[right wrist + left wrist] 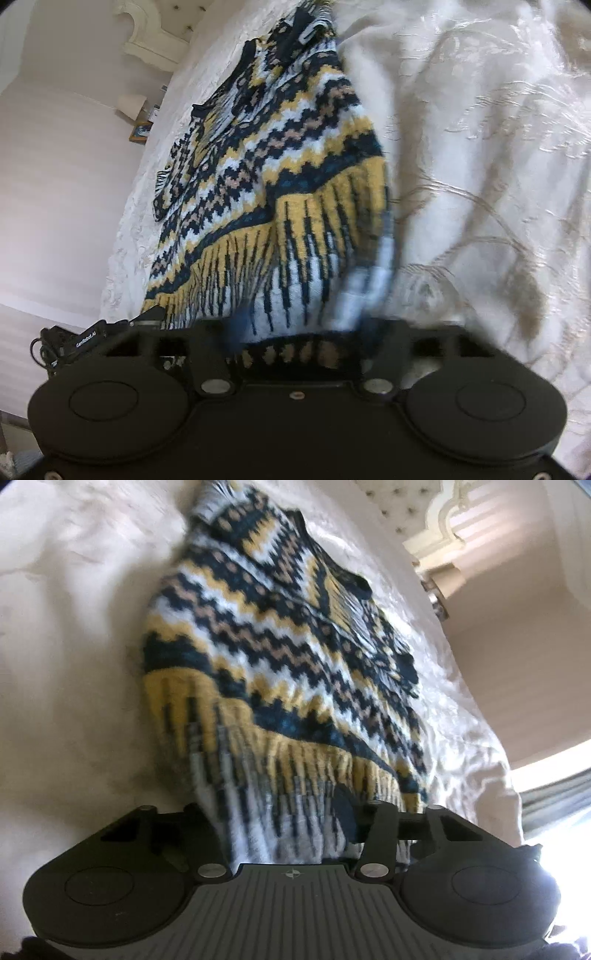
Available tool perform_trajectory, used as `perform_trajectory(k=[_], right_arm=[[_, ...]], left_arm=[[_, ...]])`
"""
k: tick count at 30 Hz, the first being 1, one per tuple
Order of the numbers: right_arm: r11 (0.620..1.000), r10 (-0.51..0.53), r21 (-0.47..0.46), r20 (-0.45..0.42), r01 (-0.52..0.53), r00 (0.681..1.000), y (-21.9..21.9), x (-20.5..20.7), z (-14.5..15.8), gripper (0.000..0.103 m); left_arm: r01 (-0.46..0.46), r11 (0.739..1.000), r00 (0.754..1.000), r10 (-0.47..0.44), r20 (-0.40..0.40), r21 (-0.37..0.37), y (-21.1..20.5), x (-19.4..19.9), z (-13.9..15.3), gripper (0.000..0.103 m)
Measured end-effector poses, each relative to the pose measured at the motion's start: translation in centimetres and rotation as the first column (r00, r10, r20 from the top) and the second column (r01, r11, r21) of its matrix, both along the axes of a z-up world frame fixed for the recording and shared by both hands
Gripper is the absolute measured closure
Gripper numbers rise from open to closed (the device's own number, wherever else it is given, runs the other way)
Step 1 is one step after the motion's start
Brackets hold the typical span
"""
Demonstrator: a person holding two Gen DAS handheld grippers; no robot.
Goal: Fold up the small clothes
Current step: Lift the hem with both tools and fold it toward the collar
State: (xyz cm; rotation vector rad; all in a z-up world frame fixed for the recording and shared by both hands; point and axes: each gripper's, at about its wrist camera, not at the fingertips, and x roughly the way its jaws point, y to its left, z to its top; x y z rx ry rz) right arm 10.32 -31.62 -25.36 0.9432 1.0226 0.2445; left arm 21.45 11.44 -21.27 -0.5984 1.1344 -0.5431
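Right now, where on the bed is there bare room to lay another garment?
The cream bedspread is bare left of the navy, yellow and white patterned knit sweater in the left wrist view, and bare to its right in the right wrist view. Crowded: the near ribbed hem, between both grippers.

Left gripper (291, 834), right gripper (295, 343): both clamped.

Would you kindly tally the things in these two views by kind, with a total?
Sweater: 1
Bedspread: 1
Headboard: 1
Lamp: 1
Grippers: 2, the left and the right, each with the sweater's hem between its jaws
Total: 6
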Motion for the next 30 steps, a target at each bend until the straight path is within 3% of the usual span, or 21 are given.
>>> perform_trajectory(k=[1, 2, 7, 11, 14, 20, 25, 30], right_arm=[[1.000, 0.000, 0.008, -0.005, 0.000, 1.000, -0.2, -0.2, -0.1, 0.068], [1.000, 0.001, 0.011, -0.008, -0.001, 1.000, -0.3, -0.3, -0.1, 0.081], [1.000, -0.004, 0.024, 0.027, 0.004, 1.000, -0.4, -0.8, 1.3, 0.085], [0.998, -0.022, 0.053, 0.071, 0.018, 0.997, -0.2, -0.5, 3.5, 0.086], [0.997, -0.034, 0.068, 0.104, 0.027, 0.994, -0.2, 0.1, 5.0, 0.086], [0.998, -0.040, 0.053, 0.118, 0.034, 0.992, 0.2, 2.3, 6.7, 0.086], [0.993, -0.071, 0.099, 0.121, 0.059, 0.990, 0.3, 3.3, 7.1, 0.086], [0.995, -0.052, 0.084, 0.091, 0.045, 0.995, 1.0, 4.6, 6.9, 0.086]], left_arm=[[-0.020, 1.000, 1.000, 0.020, 0.009, 0.005, 0.5, -0.4, 0.2, 0.066], [-0.036, 0.999, 0.999, 0.036, 0.020, 0.007, 1.0, -0.9, 0.5, 0.070], [-0.037, 0.999, 0.999, 0.036, 0.036, 0.024, 2.0, -1.4, 1.3, 0.090], [-0.065, 0.997, 0.997, 0.067, 0.049, -0.041, 2.8, -1.1, 2.2, 0.090], [-0.072, 0.996, 0.996, 0.075, 0.057, -0.046, 2.6, -0.4, 2.9, 0.090], [-0.043, 0.999, 0.999, 0.043, 0.023, 0.030, 1.6, 1.0, 3.0, 0.090], [-0.070, 0.996, 0.997, 0.071, 0.016, -0.054, 2.2, 1.7, 3.4, 0.090], [0.067, 0.996, 0.994, -0.061, -0.094, 0.066, 0.9, 2.8, 2.2, 0.087]])
